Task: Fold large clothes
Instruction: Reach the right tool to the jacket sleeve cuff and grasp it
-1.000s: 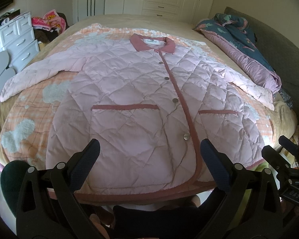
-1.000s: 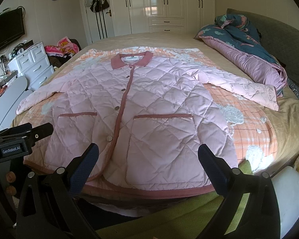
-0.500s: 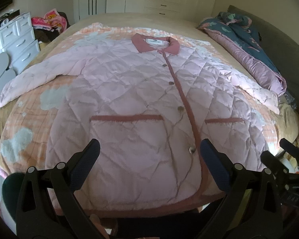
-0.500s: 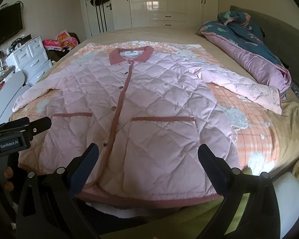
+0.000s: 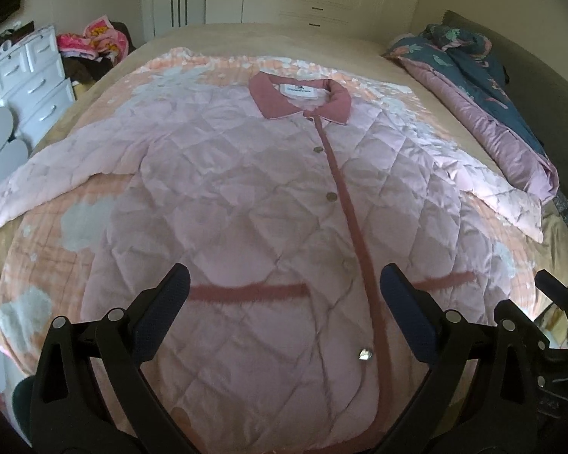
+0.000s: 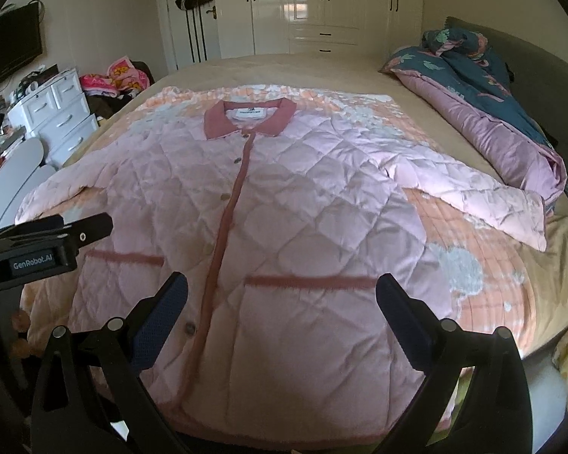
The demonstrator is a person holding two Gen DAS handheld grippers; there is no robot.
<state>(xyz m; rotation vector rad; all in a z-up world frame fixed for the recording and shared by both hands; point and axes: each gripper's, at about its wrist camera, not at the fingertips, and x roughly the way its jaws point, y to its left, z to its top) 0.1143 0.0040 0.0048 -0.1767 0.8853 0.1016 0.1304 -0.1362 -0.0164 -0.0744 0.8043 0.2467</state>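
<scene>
Your left gripper (image 5: pixel 284 295) and right gripper (image 6: pixel 282 299) both gape wide, holding nothing, above the hem of the pink quilted jacket (image 6: pixel 284 204), which lies flat (buttoned, sleeves spread) across the bed (image 6: pixel 359 75), hem at the near edge.

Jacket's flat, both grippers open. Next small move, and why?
Probably send the right gripper out to the right sleeve to fold it inward. The jacket lies buttoned and spread flat, sleeves splayed, and both the right and left gripper hover empty, jaws open, near the hem.
</scene>
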